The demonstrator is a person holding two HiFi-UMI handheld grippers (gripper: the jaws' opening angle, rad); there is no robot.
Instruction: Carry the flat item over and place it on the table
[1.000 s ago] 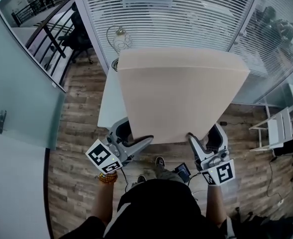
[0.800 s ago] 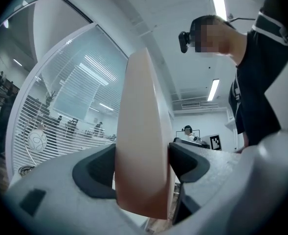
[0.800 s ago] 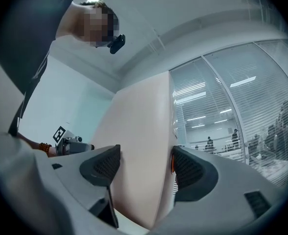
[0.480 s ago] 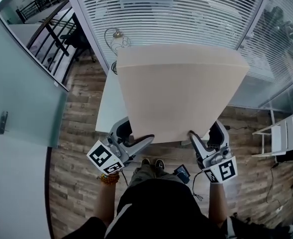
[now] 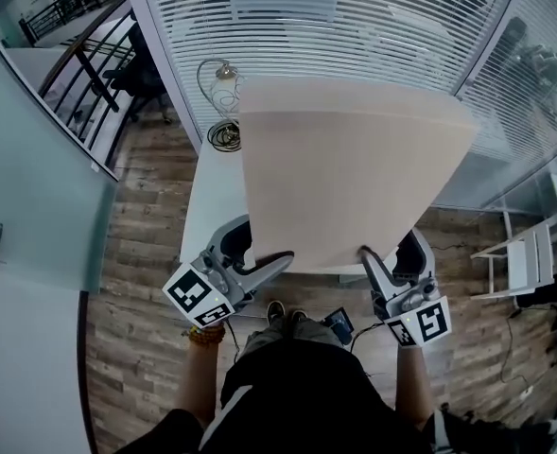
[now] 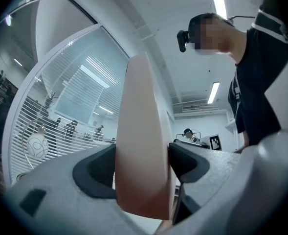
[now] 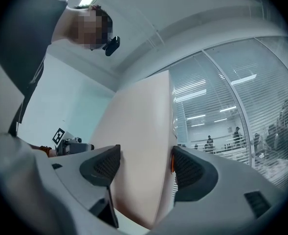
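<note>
head cam looked steeply down from above the person (image 5: 306,395). each gripper cam sat tight behind its own jaws, tilted up toward the ceiling. all three shared the beige board (image 5: 349,178).

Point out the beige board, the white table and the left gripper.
beige board (image 5: 349,173), head view, middle of its upper face.
white table (image 5: 212,206), head view, bare strip left of the board.
left gripper (image 5: 280,259), head view, between its fingertips on the board's near edge.

Both arms (image 5: 198,376) are held forward and low. The left gripper (image 5: 276,261) and right gripper (image 5: 365,253) are set side by side, marker cubes nearest the body, each clamped on the board's (image 5: 354,178) near edge.
</note>
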